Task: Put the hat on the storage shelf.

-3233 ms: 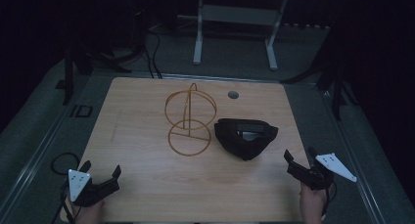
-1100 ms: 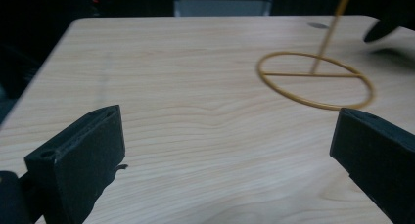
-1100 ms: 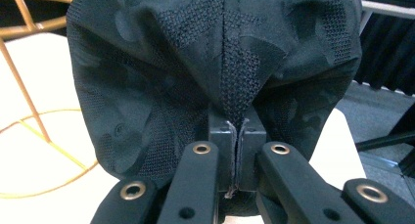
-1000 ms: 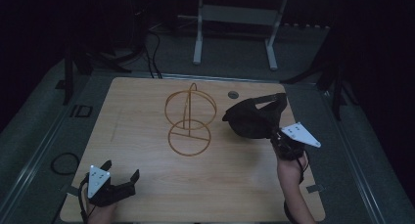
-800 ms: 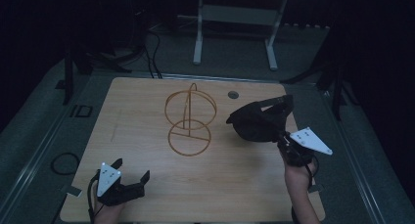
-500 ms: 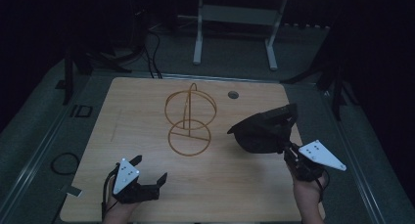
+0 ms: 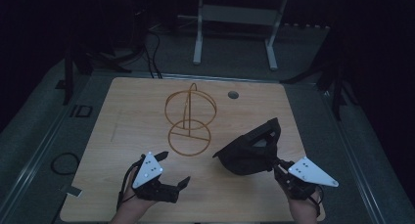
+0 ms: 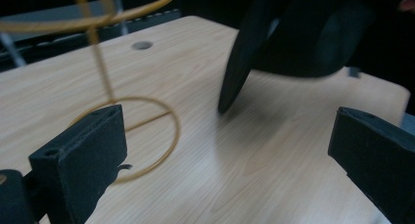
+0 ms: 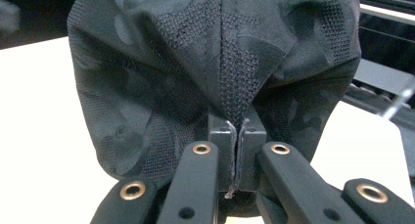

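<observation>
Cap: a black baseball cap (image 7: 247, 150) of soft woven cloth, with a faint camouflage pattern and mesh-like panels meeting at a stitched seam in the right gripper view (image 9: 215, 72); its stiff curved brim (image 8: 240, 62) pointed down toward the table in the left gripper view.
Where the cap was: lifted clear of the wooden table (image 7: 127, 111), at its right near side, just right of the wire stand.
Right gripper (image 7: 280, 164): jaws pressed together on a pinch of the cap's cloth at the seam; in its own view (image 9: 237, 150) the two pads met with only a thin fold of fabric between them.
Right hand's pose: forearm in from the near edge, gripper aimed forward and left, grey three-cornered plate on top.
Left gripper (image 7: 173, 172): jaws spread wide, nothing between them; blocky, matt black pads (image 8: 80, 155).
Left hand's pose: low over the near left of the table, gripper pointing right toward the cap.
Wire stand (image 7: 190, 119): thin brass-coloured wire, a flat ring base, an upright stem and an upper ring.
Table: pale wood grain, rounded corners, a small round hole (image 7: 233, 94) near the far edge.
</observation>
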`<action>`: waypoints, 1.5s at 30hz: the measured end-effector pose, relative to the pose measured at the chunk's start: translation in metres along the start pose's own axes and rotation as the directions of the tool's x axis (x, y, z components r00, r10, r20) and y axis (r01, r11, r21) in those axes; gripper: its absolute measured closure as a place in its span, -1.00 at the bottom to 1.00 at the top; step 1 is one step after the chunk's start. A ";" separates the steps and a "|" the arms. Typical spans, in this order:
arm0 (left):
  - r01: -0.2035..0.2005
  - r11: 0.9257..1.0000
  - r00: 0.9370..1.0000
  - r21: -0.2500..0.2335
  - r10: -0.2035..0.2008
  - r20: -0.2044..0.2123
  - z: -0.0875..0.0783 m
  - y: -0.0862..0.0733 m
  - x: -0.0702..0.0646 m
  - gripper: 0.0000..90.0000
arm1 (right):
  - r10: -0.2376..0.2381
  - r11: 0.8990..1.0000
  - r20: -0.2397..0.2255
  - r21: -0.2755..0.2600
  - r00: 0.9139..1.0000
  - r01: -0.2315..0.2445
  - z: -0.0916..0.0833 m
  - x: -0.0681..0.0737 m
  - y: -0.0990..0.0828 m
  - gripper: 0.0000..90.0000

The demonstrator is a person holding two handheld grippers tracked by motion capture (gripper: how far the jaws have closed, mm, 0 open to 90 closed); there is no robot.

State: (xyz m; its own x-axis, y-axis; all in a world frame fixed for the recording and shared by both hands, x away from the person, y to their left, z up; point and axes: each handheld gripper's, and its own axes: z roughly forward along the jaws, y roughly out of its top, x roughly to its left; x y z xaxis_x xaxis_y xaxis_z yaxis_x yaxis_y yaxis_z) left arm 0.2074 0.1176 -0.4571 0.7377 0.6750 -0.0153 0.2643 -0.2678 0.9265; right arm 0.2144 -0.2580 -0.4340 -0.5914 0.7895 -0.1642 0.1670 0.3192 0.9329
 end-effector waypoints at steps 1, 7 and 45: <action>-0.011 1.000 1.000 0.004 0.011 0.012 0.002 0.004 -0.003 -0.97 | -0.009 1.000 -0.016 0.002 1.000 0.009 0.000 0.002 0.001 0.97; -0.049 0.999 0.994 0.000 0.048 0.102 0.012 0.029 -0.015 -0.84 | -0.087 0.996 -0.101 -0.013 0.991 0.086 0.005 0.017 0.005 0.96; -0.139 0.986 0.933 -0.095 0.163 0.322 0.029 0.059 -0.032 1.00 | -0.054 0.999 -0.353 -0.023 0.934 0.049 0.013 0.031 0.017 0.36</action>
State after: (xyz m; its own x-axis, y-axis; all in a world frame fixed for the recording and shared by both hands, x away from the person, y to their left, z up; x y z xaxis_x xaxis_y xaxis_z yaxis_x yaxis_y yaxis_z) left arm 0.2175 0.0600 -0.4126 0.9309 0.3650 0.0157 0.0986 -0.2926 0.9511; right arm 0.2094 -0.2215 -0.4272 -0.8398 0.5351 -0.0910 0.1194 0.3456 0.9308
